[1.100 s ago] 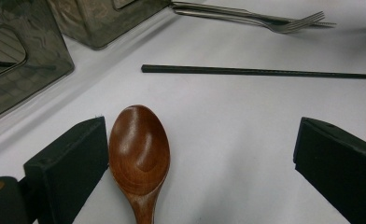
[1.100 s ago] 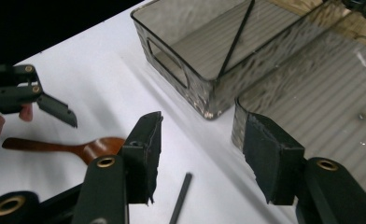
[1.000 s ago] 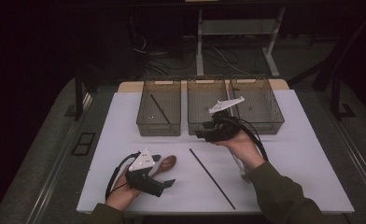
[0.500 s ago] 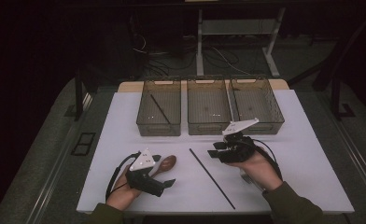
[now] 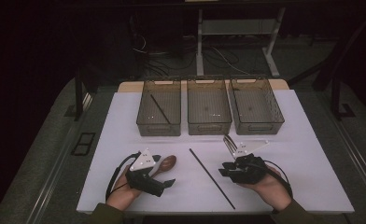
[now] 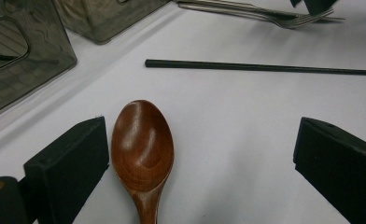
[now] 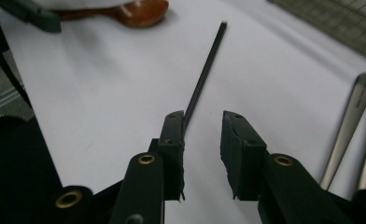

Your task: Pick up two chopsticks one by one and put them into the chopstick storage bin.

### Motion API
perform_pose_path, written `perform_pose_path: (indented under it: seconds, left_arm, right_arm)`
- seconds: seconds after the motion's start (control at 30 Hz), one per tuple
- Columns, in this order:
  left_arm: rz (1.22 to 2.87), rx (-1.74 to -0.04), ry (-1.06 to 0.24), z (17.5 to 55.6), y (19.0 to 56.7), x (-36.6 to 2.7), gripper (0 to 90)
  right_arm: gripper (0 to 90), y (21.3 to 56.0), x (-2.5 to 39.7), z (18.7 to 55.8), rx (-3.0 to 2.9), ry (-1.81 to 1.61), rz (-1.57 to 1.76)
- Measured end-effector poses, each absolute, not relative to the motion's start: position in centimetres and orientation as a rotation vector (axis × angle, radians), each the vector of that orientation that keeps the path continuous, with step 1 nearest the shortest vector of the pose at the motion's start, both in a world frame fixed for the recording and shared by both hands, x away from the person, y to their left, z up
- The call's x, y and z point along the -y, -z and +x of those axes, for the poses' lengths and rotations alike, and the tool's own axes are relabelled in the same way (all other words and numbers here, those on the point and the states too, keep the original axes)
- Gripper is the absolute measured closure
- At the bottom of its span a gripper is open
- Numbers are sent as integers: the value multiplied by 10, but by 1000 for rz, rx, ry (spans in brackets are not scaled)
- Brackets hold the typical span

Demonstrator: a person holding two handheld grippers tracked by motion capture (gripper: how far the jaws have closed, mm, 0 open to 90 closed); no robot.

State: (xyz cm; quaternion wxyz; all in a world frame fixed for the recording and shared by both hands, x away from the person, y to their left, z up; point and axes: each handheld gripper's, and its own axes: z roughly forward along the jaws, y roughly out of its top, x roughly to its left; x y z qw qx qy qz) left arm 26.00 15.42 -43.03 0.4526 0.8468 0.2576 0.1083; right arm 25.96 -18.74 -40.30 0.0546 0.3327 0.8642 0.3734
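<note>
While my left gripper (image 5: 165, 183) sits low at the near left of the white table (image 5: 307, 140), its jaws stand wide apart, and the wooden spoon (image 6: 142, 148) lies flat between them, bowl up, just beside the left-hand jaw in the left gripper view; I cannot tell whether it touches that jaw. From the high view the spoon (image 5: 165, 164) pokes out from under the gripper's grey plate, bowl pointing toward the bins. My right gripper (image 5: 224, 169) is low at the near right, held in the person's hand (image 5: 265, 184), its jaws parted only narrowly and holding nothing. In the right gripper view the black chopstick (image 7: 204, 77) runs away from the jaws across the table, its near end passing just behind the tip of the left-hand jaw; the gap between the jaws shows bare table. From above, the chopstick (image 5: 211, 178) lies on a diagonal between my two grippers, apart from the spoon. Beside the right gripper lie metal forks (image 5: 228, 143), their tines pointing toward the bins. Three clear bins (image 5: 209, 127) stand in a row at the far side; the left one holds another dark chopstick (image 5: 160, 108).
</note>
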Motion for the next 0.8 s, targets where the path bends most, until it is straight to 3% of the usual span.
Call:
perform_pose_path:
  seconds: [0.37, 0.8]
  left_arm:
    - [2100, -636, -272, 260, 430, -154, 27]
    - [2099, -631, -274, 260, 430, -154, 27]
  right_arm:
    - [747, 426, 182, 236, -2723, -1055, 976]
    - [812, 438, 172, 233, -2760, -956, 952]
